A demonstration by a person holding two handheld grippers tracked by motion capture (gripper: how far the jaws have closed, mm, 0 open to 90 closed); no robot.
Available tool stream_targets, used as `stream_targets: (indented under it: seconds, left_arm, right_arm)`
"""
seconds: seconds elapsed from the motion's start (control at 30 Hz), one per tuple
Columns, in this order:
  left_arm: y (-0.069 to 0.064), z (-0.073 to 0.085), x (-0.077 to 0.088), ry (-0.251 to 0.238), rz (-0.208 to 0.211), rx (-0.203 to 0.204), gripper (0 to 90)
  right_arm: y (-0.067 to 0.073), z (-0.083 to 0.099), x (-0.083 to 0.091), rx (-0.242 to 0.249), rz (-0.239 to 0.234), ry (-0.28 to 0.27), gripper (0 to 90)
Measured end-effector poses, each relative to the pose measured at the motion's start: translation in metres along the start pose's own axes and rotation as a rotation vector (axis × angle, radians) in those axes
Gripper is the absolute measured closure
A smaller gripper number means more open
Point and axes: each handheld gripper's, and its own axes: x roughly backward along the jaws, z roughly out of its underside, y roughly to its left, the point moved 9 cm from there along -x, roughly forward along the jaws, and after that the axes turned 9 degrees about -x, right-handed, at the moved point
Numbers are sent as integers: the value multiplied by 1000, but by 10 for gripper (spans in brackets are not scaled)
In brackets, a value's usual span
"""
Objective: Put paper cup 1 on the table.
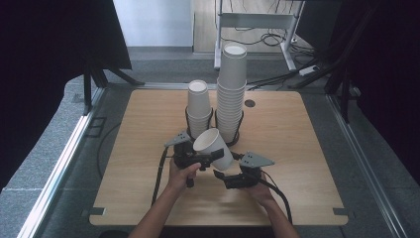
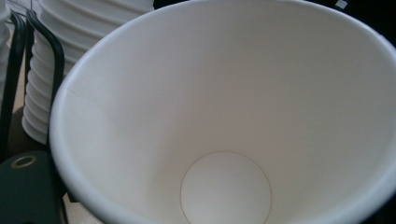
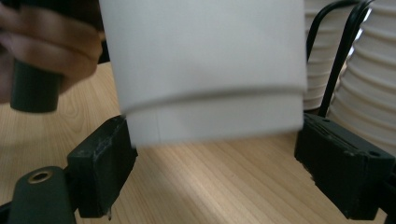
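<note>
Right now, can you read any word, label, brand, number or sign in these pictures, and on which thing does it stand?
No text can be read in any view.
The white paper cup held in the left gripper: plain, no print on its wall or inside.
The two stacks of cups: plain white.
The wooden table: no markings.
The jaws of the right gripper: plain black, no lettering.

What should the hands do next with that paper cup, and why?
Probably draw the right gripper back from the cup's base. Its jaws stand wide on either side of the bottom cup, seemingly not pressing it, while the left gripper holds the paper cup tilted off the table. A seam suggests two nested cups.
</note>
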Motion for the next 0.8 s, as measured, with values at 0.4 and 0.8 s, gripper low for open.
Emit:
stream_targets:
  seconds: [0.4,0.8]
  left_arm:
    - [7,-10,15,-28,-37,-22,119]
    - [26,-12,38,-33,-111,-44,119]
  right_arm:
    - [-2,10,-3,-7,1,69,129]
    - [-4,12,-1,-8,9,83,131]
